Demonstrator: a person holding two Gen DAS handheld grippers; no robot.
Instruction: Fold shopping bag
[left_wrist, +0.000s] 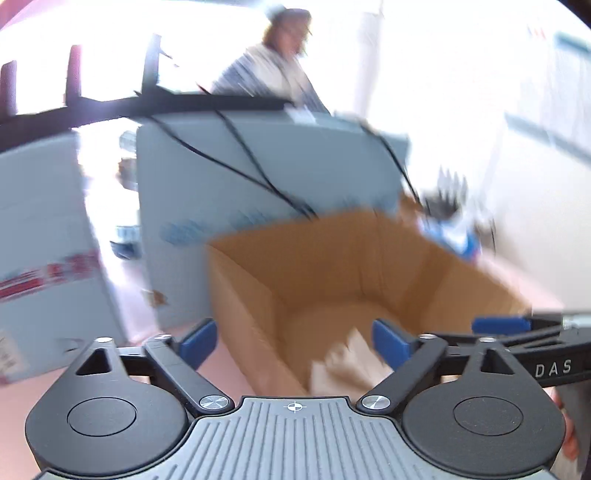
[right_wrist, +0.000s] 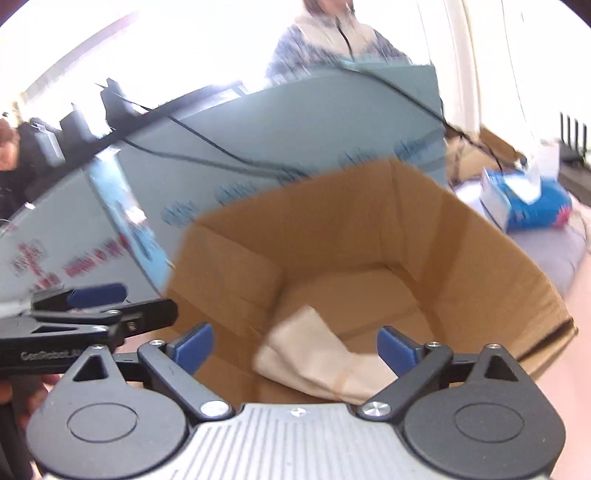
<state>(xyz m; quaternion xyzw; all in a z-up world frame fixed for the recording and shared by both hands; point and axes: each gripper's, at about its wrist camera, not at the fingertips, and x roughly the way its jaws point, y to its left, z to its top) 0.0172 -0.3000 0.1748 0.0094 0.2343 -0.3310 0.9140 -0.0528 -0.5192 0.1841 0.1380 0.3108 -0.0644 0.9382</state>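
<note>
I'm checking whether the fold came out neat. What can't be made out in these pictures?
- Folded bag: its near end hidden behind the right tongs; blurred in the left wrist view.
- Print on the grey panel: motion-smeared, unreadable.
- Cardboard box: near wall cut off by the tongs' body.

Pinkish counter (right_wrist: 576, 373) is carrying an open cardboard box (right_wrist: 461, 258); grey foam boards (right_wrist: 295, 133) are standing just behind it, blue packet (right_wrist: 532, 206) lying at right.

Bright windows wash out the room behind grey partition panels (left_wrist: 266, 166) strung with black cables (right_wrist: 207, 144).
</note>
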